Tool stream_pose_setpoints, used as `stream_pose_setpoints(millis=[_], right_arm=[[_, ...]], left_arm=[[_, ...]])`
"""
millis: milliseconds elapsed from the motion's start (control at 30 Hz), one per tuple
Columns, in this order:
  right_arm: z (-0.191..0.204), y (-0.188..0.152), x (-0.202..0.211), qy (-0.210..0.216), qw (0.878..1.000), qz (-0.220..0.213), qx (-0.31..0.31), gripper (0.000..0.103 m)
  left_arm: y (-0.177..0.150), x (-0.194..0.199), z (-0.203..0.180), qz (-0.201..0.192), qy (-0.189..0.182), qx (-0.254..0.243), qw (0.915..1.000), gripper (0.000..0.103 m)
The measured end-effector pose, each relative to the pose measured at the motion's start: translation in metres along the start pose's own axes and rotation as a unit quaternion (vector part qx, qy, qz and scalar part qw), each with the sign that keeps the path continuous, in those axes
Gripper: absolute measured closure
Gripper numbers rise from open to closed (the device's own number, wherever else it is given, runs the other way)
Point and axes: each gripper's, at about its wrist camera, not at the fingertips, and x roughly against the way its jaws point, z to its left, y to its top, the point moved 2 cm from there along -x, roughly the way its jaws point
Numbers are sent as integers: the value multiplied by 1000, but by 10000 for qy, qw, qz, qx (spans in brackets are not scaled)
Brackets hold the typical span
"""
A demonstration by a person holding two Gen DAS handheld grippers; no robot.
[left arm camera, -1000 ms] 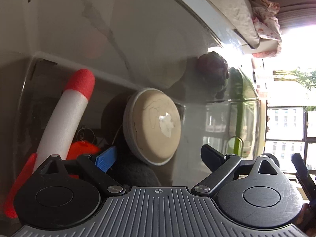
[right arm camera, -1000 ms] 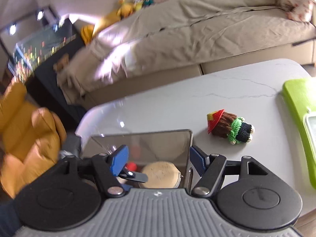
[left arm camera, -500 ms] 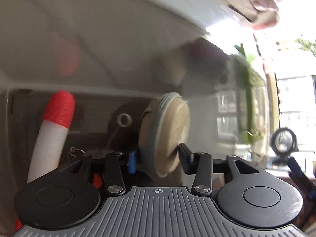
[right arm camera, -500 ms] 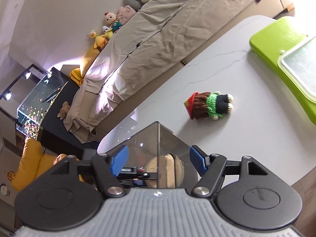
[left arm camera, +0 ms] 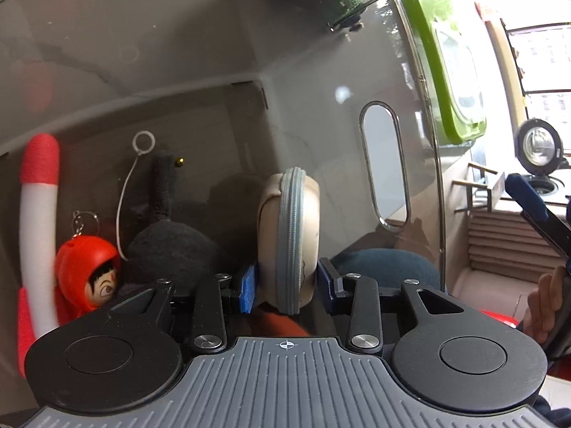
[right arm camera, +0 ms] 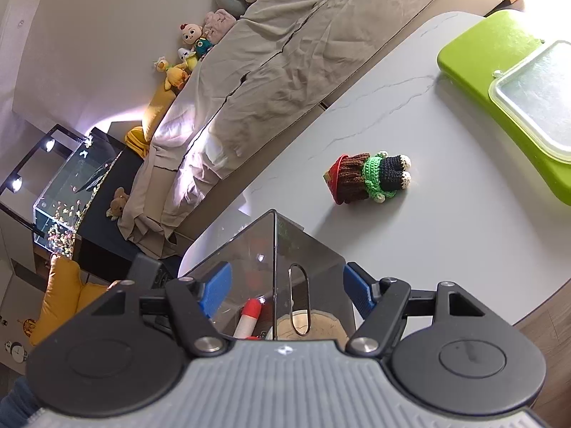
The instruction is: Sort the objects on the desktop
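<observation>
My left gripper is inside a clear smoky plastic bin, shut on a round beige zip case held on edge. Beside it lie a black plush, a red-hooded doll keychain and a white foam rocket with a red tip. My right gripper is open and empty above the bin's corner; the rocket and the case show through the wall. A crocheted doll lies on the grey table beyond the bin.
A lime green board with a clear container lid lies at the table's right. A sofa with beige covers and plush toys stands behind the table. The bin wall has an oval handle slot.
My left gripper has closed on the beige case, which has turned from face-on to edge-on. The right gripper has risen and tilted over the bin's corner, staying open.
</observation>
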Motion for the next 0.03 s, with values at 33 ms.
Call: stream_pose_setpoints(millis=[33], right_arm=[[0,-1,0,2,10000,17,10,31]], left_arm=[[1,-3,-1,13,130,-35,9999,59]])
